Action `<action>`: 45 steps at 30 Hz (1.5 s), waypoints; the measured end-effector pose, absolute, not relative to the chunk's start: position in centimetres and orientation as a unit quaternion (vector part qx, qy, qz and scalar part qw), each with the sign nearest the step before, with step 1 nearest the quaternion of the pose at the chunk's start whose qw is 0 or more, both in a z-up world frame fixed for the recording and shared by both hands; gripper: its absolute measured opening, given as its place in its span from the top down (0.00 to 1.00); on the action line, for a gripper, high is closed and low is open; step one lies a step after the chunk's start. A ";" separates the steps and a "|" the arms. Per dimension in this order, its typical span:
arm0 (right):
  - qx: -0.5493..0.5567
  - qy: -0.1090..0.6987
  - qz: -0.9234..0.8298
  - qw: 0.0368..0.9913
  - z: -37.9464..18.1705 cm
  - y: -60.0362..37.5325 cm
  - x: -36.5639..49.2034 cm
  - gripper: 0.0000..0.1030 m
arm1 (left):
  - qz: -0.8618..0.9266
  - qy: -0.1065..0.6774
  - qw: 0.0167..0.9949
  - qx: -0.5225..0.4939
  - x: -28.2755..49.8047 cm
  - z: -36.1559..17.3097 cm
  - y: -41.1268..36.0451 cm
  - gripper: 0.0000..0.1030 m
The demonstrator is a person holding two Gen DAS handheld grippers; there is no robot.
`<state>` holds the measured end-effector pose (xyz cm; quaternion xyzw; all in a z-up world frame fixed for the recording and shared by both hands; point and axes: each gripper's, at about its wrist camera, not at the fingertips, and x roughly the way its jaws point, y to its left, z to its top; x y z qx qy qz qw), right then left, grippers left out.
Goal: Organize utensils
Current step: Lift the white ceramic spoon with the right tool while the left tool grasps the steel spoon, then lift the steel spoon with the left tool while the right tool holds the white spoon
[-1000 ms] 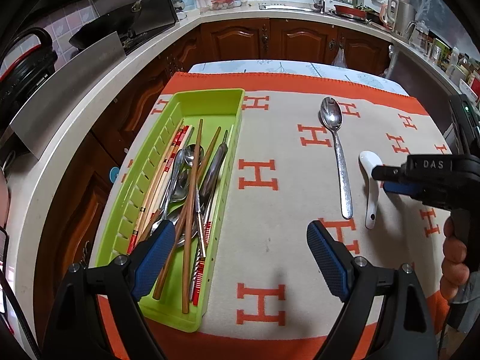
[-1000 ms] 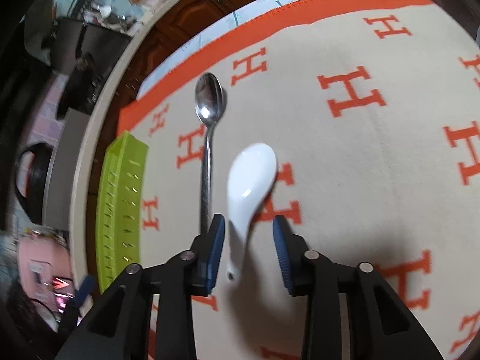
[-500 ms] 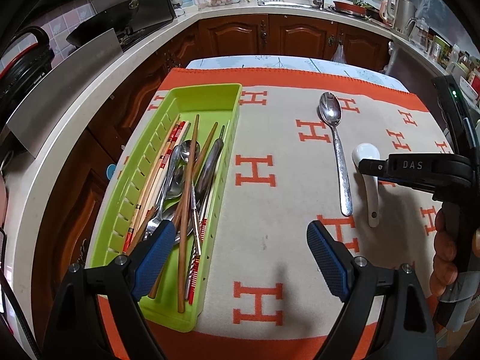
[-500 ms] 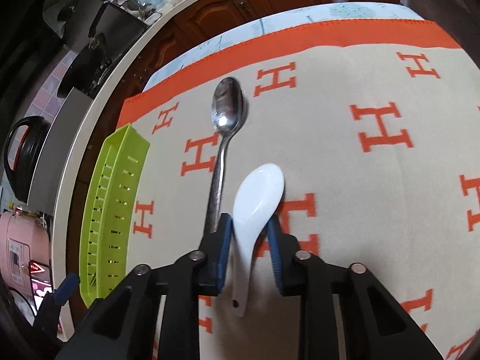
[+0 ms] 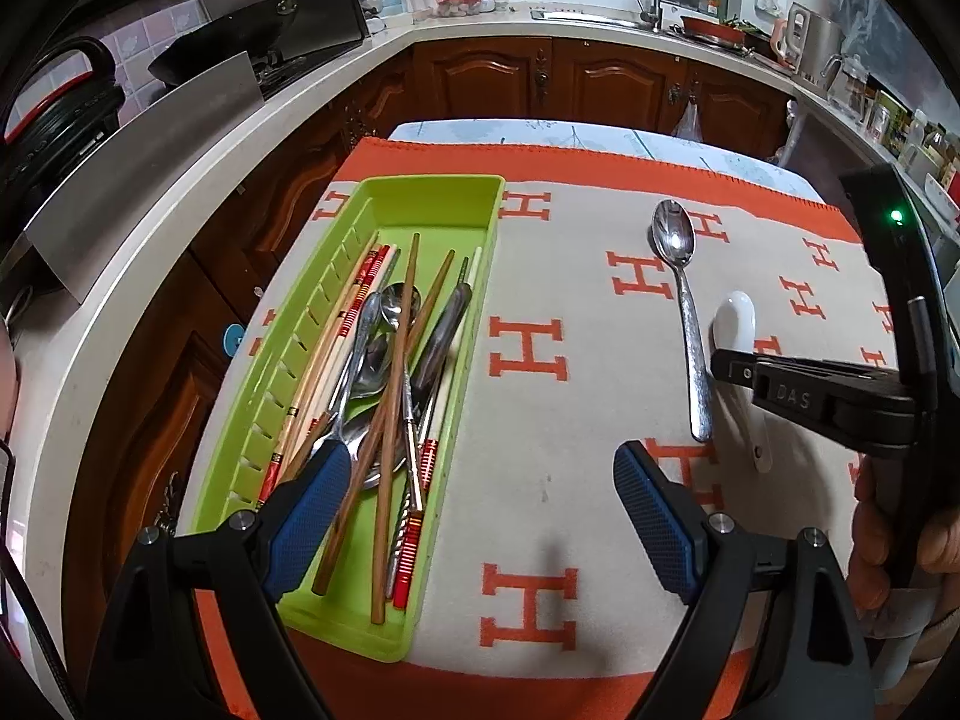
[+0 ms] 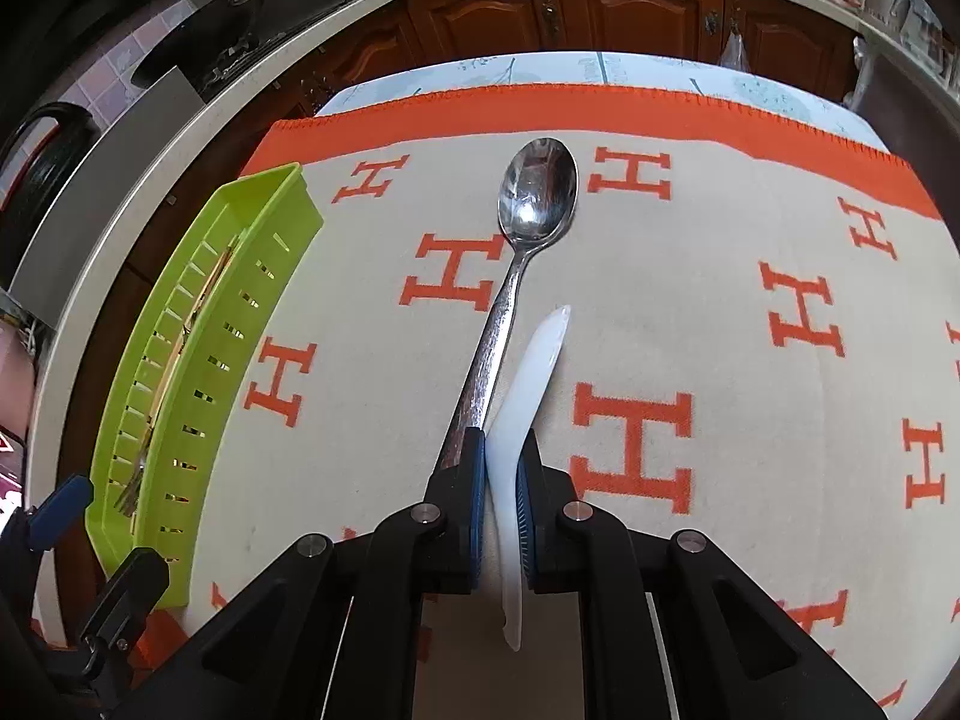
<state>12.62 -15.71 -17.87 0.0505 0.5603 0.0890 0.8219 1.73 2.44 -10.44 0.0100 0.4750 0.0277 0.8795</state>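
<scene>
My right gripper (image 6: 499, 498) is shut on the handle of a white ceramic spoon (image 6: 528, 372), which is turned on its edge; it also shows in the left wrist view (image 5: 735, 324). A metal spoon (image 6: 528, 228) lies just left of it on the cloth, also seen in the left wrist view (image 5: 684, 312). A green utensil tray (image 5: 456, 204) at the left holds several chopsticks, spoons and a knife; the right wrist view shows its side wall (image 6: 198, 360). My left gripper (image 5: 480, 516) is open and empty, near the tray's near end. The right gripper (image 5: 774, 387) appears at the right.
The table is covered by a beige cloth with orange H marks and an orange border (image 5: 540, 156). A white kitchen counter (image 5: 180, 192) with a wok and a sink curves around behind and to the left. Wooden cabinets stand beyond the table's far edge.
My right gripper closed on the white spoon's handle and the spoon rolled onto its edge. The left gripper stayed open, shifting only slightly.
</scene>
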 end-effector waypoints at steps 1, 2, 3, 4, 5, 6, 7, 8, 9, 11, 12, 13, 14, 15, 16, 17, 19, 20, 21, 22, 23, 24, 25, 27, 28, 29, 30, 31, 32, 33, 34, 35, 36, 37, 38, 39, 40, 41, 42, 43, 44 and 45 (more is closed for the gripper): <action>0.059 0.562 0.091 0.820 -17.8 -16.0 12.6 0.91 | 0.028 0.474 0.880 0.009 1.7 -10.3 2.5 0.15; 0.062 0.562 0.092 0.820 -17.6 -16.2 12.5 0.91 | 0.028 0.471 0.881 0.008 1.7 -10.2 2.7 0.15; 0.066 0.561 0.091 0.820 -17.3 -16.6 12.3 0.91 | 0.028 0.471 0.882 0.007 1.8 -10.0 2.7 0.15; 0.069 0.559 0.091 0.822 -16.9 -17.0 12.0 0.91 | 0.026 0.473 0.881 0.006 1.9 -10.0 2.7 0.15; 0.072 0.556 0.091 0.823 -16.6 -17.4 11.7 0.91 | 0.019 0.479 0.878 0.002 2.2 -9.9 2.7 0.15; 0.077 0.554 0.091 0.824 -16.3 -17.8 11.5 0.91 | 0.013 0.483 0.876 -0.002 2.4 -9.8 2.6 0.15; 0.080 0.552 0.090 0.825 -16.0 -18.3 11.3 0.91 | 0.005 0.486 0.874 -0.006 2.7 -9.7 2.4 0.15; 0.082 0.551 0.089 0.826 -15.8 -18.7 11.1 0.91 | -0.008 0.489 0.872 -0.010 3.3 -9.5 2.1 0.15; 0.087 0.551 0.086 0.825 -15.6 -19.3 10.9 0.91 | -0.018 0.490 0.871 -0.012 3.9 -9.3 1.8 0.15; 0.100 0.549 0.081 0.826 -15.3 -20.7 10.5 0.91 | -0.036 0.495 0.868 -0.017 5.2 -9.0 1.1 0.15; 0.105 0.548 0.077 0.827 -15.1 -21.3 10.3 0.91 | -0.053 0.501 0.863 -0.027 6.4 -8.9 0.6 0.15; 0.113 0.546 0.073 0.827 -15.0 -22.1 10.2 0.91 | -0.062 0.506 0.860 -0.032 7.4 -9.0 0.1 0.15; 0.121 0.546 0.071 0.826 -14.9 -22.8 10.2 0.91 | -0.072 0.517 0.852 -0.038 8.9 -9.2 -0.5 0.15; 0.129 0.545 0.069 0.826 -14.9 -23.5 10.1 0.91 | -0.083 0.527 0.844 -0.042 10.2 -9.7 -1.1 0.15; 0.138 0.544 0.066 0.825 -14.8 -24.3 10.0 0.91 | -0.091 0.536 0.838 -0.045 11.4 -10.2 -1.6 0.15; 0.143 0.543 0.064 0.825 -14.8 -24.8 9.9 0.91 | -0.094 0.543 0.833 -0.047 12.2 -10.7 -2.2 0.19; 0.159 0.540 0.061 0.824 -14.5 -26.3 9.8 0.91 | -0.113 0.573 0.810 -0.052 14.7 -12.4 -3.6 0.28; 0.165 0.538 0.060 0.824 -14.4 -26.8 9.7 0.91 | -0.120 0.583 0.801 -0.056 15.4 -13.1 -4.2 0.33; 0.171 0.536 0.059 0.824 -14.4 -27.4 9.7 0.91 | -0.131 0.599 0.787 -0.062 16.5 -14.1 -4.8 0.35; 0.176 0.535 0.059 0.824 -14.3 -27.8 9.7 0.91 | -0.141 0.614 0.774 -0.070 17.4 -15.1 -5.3 0.41; 0.181 0.533 0.059 0.825 -14.2 -28.2 9.7 0.91 | -0.146 0.625 0.763 -0.075 17.9 -15.9 -5.8 0.49; 0.185 0.531 0.059 0.825 -14.1 -28.6 9.8 0.91 | -0.151 0.635 0.753 -0.079 18.3 -16.6 -6.3 0.52; 0.189 0.528 0.059 0.826 -14.0 -28.9 9.8 0.91 | -0.156 0.641 0.747 -0.079 18.7 -17.1 -6.6 0.52; 0.197 0.525 0.063 0.826 -13.8 -29.5 9.8 0.91 | -0.157 0.629 0.759 -0.067 19.2 -16.9 -7.2 0.54; 0.200 0.523 0.064 0.826 -13.8 -29.7 9.8 0.91 | -0.161 0.632 0.755 -0.068 19.6 -17.1 -7.4 0.60; 0.202 0.522 0.065 0.826 -13.7 -29.8 9.7 0.91 | -0.165 0.639 0.748 -0.072 19.8 -17.3 -7.6 0.65; 0.205 0.522 0.066 0.826 -13.8 -30.0 9.8 0.91 | -0.163 0.637 0.750 -0.075 19.9 -17.4 -7.6 0.66; 0.206 0.522 0.067 0.825 -13.9 -29.9 9.9 0.91 | -0.164 0.638 0.749 -0.072 20.1 -17.4 -7.9 0.72; 0.208 0.522 0.067 0.824 -14.0 -29.9 9.8 0.91 | -0.160 0.640 0.749 -0.061 20.1 -17.5 -8.1 0.82; 0.210 0.523 0.067 0.824 -14.1 -30.0 9.9 0.91 | -0.157 0.642 0.748 -0.054 20.2 -17.5 -8.2 0.86; 0.212 0.523 0.067 0.823 -14.3 -30.1 9.9 0.91 | -0.161 0.648 0.742 -0.058 20.4 -17.6 -8.2 0.91; 0.214 0.524 0.067 0.822 -14.3 -30.1 9.8 0.91 | -0.164 0.654 0.736 -0.064 20.5 -17.7 -8.2 0.93; 0.215 0.524 0.068 0.821 -14.4 -30.1 9.8 0.91 | -0.162 0.654 0.736 -0.065 20.5 -17.7 -8.3 0.93; 0.217 0.523 0.069 0.821 -14.5 -30.2 9.8 0.91 | -0.160 0.654 0.737 -0.060 20.5 -17.7 -8.5 0.93; 0.218 0.523 0.069 0.821 -14.6 -30.2 9.8 0.91 | -0.157 0.654 0.738 -0.055 20.4 -17.6 -8.6 0.93; 0.219 0.523 0.069 0.821 -14.6 -30.3 9.8 0.91 | -0.151 0.655 0.739 -0.044 20.4 -17.5 -9.0 0.93; 0.219 0.523 0.068 0.821 -14.7 -30.4 9.8 0.91 | -0.142 0.657 0.740 -0.027 20.3 -17.4 -9.5 0.93; 0.219 0.523 0.068 0.821 -14.7 -30.4 9.8 0.91 | -0.134 0.656 0.743 -0.004 20.2 -17.3 -10.3 0.93; 0.218 0.523 0.067 0.821 -14.7 -30.4 9.7 0.91 | -0.128 0.652 0.747 0.018 20.0 -17.1 -11.0 0.93; 0.218 0.523 0.067 0.821 -14.7 -30.4 9.7 0.91 | -0.118 0.645 0.753 0.053 19.7 -17.0 -11.9 0.93; 0.217 0.522 0.065 0.822 -14.7 -30.4 9.6 0.91 | -0.115 0.641 0.756 0.073 19.5 -16.9 -12.5 0.93; 0.216 0.520 0.064 0.824 -14.6 -30.4 9.5 0.91 | -0.113 0.638 0.755 0.096 19.1 -16.9 -13.4 0.93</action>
